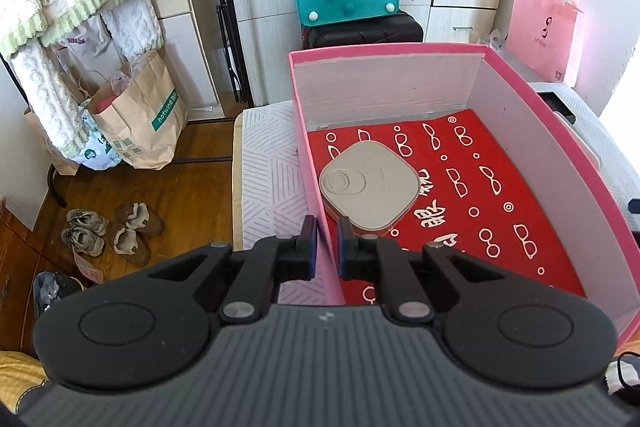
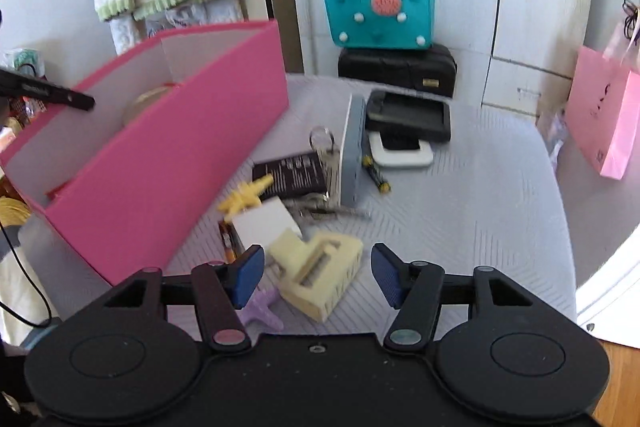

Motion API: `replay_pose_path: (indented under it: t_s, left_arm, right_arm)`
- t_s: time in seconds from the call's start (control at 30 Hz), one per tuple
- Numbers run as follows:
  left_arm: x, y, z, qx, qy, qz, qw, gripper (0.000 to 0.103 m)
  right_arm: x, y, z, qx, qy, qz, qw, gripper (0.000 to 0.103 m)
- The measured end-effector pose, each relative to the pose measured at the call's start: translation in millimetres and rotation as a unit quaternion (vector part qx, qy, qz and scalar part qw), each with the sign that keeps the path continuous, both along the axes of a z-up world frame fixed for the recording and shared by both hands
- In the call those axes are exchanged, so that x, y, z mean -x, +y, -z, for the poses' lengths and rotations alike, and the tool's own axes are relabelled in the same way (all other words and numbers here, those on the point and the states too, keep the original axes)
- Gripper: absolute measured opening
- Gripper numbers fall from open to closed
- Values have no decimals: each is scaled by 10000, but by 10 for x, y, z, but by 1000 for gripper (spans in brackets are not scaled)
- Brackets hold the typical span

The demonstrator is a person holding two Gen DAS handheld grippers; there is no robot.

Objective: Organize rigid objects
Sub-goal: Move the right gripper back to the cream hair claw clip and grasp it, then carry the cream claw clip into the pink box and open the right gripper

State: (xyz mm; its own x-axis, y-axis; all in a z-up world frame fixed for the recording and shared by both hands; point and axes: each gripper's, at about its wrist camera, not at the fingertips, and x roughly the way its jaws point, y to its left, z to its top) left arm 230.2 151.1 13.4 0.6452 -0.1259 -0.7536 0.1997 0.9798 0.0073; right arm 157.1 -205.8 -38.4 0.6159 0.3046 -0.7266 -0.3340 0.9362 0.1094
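My left gripper (image 1: 328, 247) is shut on the left wall of the pink box (image 1: 560, 163), one pad on each side of the wall. On the box's red patterned lining lies a flat grey rounded-square case (image 1: 370, 183). In the right wrist view the same pink box (image 2: 160, 163) stands at the left of the grey table (image 2: 480, 207). My right gripper (image 2: 318, 275) is open just above the table. A cream plastic part (image 2: 316, 271) lies between its blue pads (image 2: 248, 275), and neither pad touches it.
Loose items lie ahead of the right gripper: a purple piece (image 2: 262, 309), a white block (image 2: 266, 221), a yellow piece (image 2: 246, 197), a dark booklet (image 2: 292, 175), keys (image 2: 322, 143), a grey slab on edge (image 2: 352, 155), a screwdriver (image 2: 376, 173) and a black tray (image 2: 408, 115). A teal bag (image 2: 380, 15) stands behind.
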Motion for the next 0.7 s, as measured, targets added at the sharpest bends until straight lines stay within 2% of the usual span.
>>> replay_pose_path:
  t_s: [0.2, 0.27, 0.47, 0.7]
  left_arm:
    - [-7, 6, 2, 15, 26, -33, 10000, 9]
    - [-4, 10, 1, 36, 37, -49, 10000, 9]
    - [-5, 11, 1, 19, 55, -39, 10000, 9]
    - [28, -7, 23, -55, -47, 14, 10000, 9]
  right_arm:
    - [-75, 31, 252, 106, 153, 34, 9998, 64]
    - [-83, 29, 278, 39, 108, 61, 9999, 59]
    - [-48, 76, 225, 330, -17, 77, 9994, 57]
    - [-126, -95, 19, -84, -88, 451, 9989, 57]
